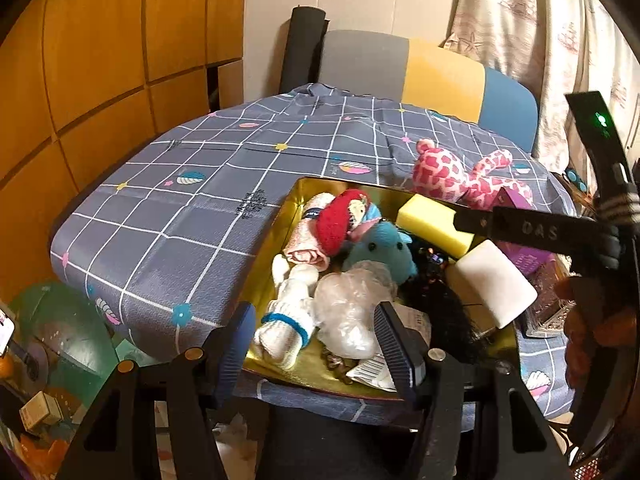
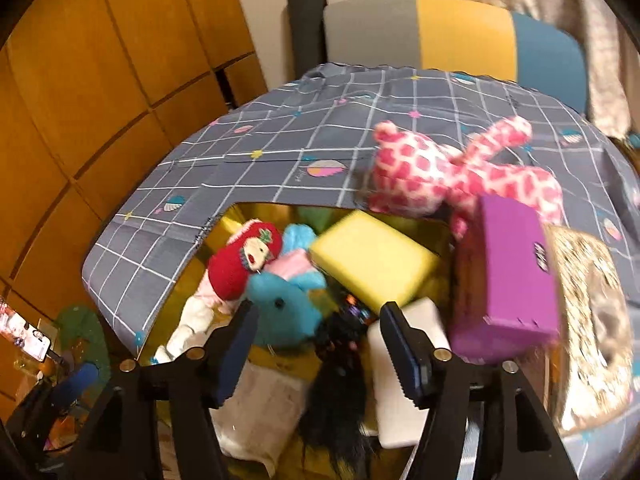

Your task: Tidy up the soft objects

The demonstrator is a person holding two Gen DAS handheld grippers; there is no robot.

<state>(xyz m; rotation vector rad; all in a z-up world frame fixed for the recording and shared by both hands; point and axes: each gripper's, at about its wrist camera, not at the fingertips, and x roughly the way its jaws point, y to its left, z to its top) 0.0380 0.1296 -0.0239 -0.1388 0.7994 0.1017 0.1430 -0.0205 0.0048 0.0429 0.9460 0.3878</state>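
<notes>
so the right gripper point(image 2: 316, 344) hangs with its jaws spread apart and nothing between them, low over the gold tin point(image 2: 440, 236), with the blue plush point(image 2: 288, 312) and a black hairy tuft point(image 2: 340, 392) straight ahead. the left gripper point(image 1: 314, 340) is parted and empty too, poised at the tin's near edge over a rolled white sock point(image 1: 284, 332) and a crumpled clear bag point(image 1: 348, 316).

most soft things already lie in the tin: red-haired doll point(image 2: 244, 260), pink rolled cloth point(image 1: 310, 236), yellow sponge point(image 2: 372, 260), white foam block point(image 2: 404, 368). the pink spotted plush point(image 2: 448, 172) lies outside on the checked tablecloth point(image 2: 224, 168), just behind the tin's far rim, so it looks like the piece left to bring in.

to do that well, i'd reach with the right one past the purple box point(image 2: 516, 268), which stands close to the plush's hind end, and pinch the thick body rather than a thin leg, so it doesn't dangle and snag the rim. keep the left one clear of the path.

for writing: raised letters reading "das" show on the right gripper's black body in the left view. the purple box carries a dark mark, too blurred to read. a barcode tag point(image 1: 370, 368) lies in the tin, unreadable.
</notes>
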